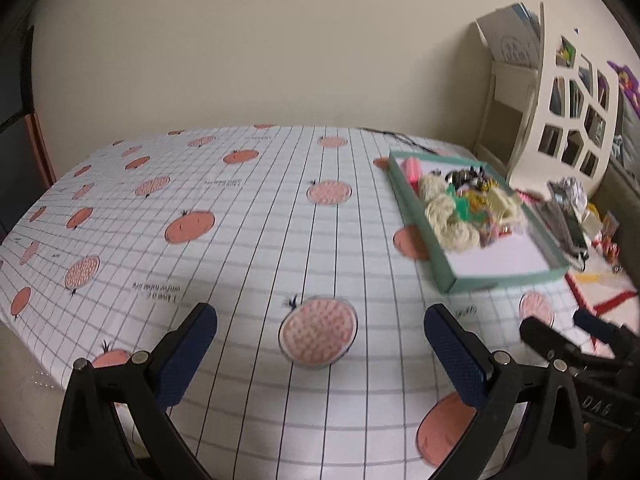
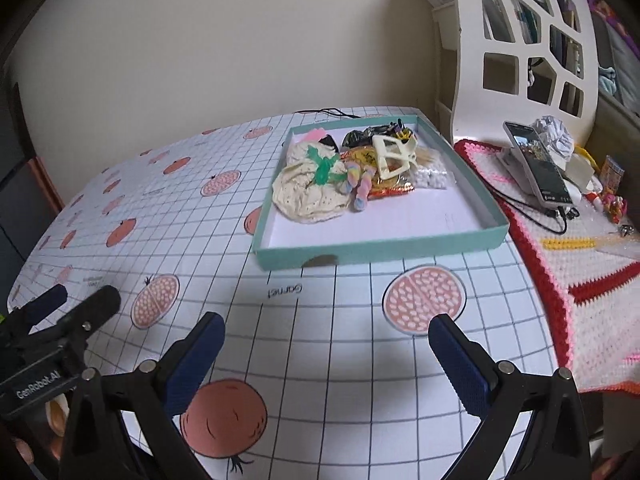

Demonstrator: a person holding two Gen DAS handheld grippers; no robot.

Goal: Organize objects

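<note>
Heaping toward the far end, jumbled trinkets (image 2: pixel 352 168), shallow teal box (image 2: pixel 380 249)

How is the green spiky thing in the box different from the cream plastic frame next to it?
The green spiky toy is small and lies flat on the cream cloth; the cream frame is bigger, angular, with open windows, propped on packets. Both sit untouched in the teal box.

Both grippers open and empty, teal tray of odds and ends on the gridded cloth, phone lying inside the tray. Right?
One thing is off: the phone is not in the teal tray. In the right wrist view it is propped up on the crocheted mat to the tray's right. The left gripper and right gripper are open and empty.
</note>
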